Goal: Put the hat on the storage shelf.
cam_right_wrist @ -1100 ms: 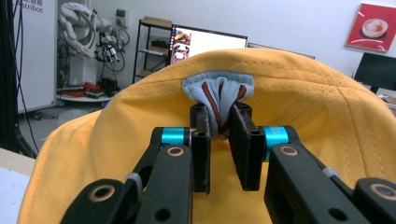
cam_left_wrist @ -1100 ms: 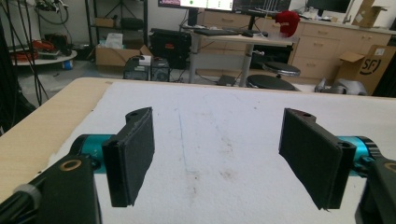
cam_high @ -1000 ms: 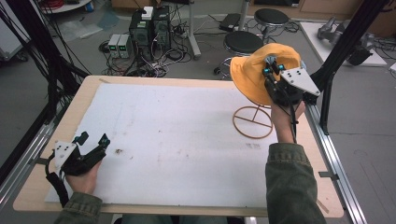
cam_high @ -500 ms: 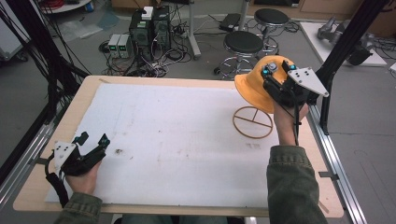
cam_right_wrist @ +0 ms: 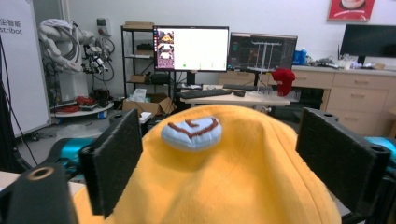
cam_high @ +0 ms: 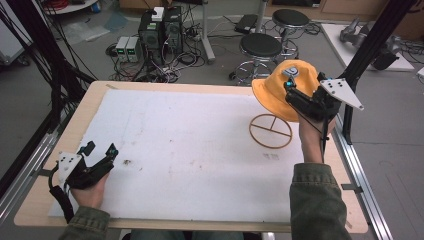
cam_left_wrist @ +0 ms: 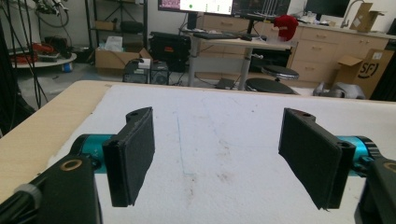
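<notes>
Since the earlier frame your right gripper [cam_high: 291, 86] has let go: its jaws were pinched on the crown of the orange bucket hat [cam_high: 277, 91] and have just been opening, and they now stand wide apart to either side of the crown, with the hat between them but no pad pressing on it. The hat has also settled, sitting more squarely over the wooden hat stand [cam_high: 270, 131] at the table's far right, brim hanging free above the stand's ring base. In the right gripper view the white patch [cam_right_wrist: 192, 132] on the crown faces you. I judge the hat placed, so you should draw that hand straight back without snagging the fabric. Your left gripper [cam_high: 99, 151] rests at the near left edge of the white mat [cam_high: 190, 150], jaws spread and empty.
</notes>
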`<state>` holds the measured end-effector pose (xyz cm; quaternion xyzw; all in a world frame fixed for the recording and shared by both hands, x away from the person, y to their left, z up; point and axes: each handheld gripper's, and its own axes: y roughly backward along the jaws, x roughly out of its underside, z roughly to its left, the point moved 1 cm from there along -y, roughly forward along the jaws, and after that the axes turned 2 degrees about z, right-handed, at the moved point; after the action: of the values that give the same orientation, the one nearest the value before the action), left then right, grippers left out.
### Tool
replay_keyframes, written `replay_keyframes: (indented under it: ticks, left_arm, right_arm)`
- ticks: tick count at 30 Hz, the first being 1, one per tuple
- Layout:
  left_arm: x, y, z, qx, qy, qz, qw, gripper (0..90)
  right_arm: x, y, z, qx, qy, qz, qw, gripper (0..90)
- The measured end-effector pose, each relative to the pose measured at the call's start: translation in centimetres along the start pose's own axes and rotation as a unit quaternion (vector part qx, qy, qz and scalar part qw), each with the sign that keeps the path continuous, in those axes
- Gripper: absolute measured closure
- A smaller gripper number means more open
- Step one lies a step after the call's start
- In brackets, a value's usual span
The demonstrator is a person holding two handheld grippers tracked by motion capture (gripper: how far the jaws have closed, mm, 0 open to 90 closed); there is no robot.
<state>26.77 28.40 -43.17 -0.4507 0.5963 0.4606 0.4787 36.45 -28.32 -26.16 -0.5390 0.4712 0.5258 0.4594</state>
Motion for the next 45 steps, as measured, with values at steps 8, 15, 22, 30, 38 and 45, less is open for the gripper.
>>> replay_keyframes:
  ticks: [8,15,22,30,38,45]
  left_arm:
    - [0.0,0.1,0.0,0.000,0.003,-0.001,1.0000,26.7]
    - [0.1,0.5,0.0,-0.003,0.006,-0.001,1.0000,26.7]
    - [0.1,0.7,0.0,-0.005,0.008,-0.001,1.0000,26.6]
    - [0.2,0.8,0.3,-0.010,0.017,0.001,0.9998,26.4]
    - [0.2,0.8,0.4,-0.014,0.017,0.001,0.9998,26.0]
    - [-0.1,1.2,0.9,-0.023,0.019,-0.003,0.9996,26.0]
  right_arm:
    - [0.3,1.3,0.8,-0.024,-0.023,0.012,0.9994,11.9]
    - [0.9,3.6,2.1,-0.040,-0.016,-0.001,0.9991,11.9]
    - [1.6,6.2,3.2,-0.053,0.003,-0.019,0.9984,12.0]
    - [3.8,8.9,3.0,-0.043,0.008,-0.017,0.9989,12.0]
    - [6.5,10.1,2.4,-0.027,-0.004,0.004,0.9996,12.0]
    - [8.4,11.1,2.3,-0.010,-0.022,0.004,0.9997,12.0]
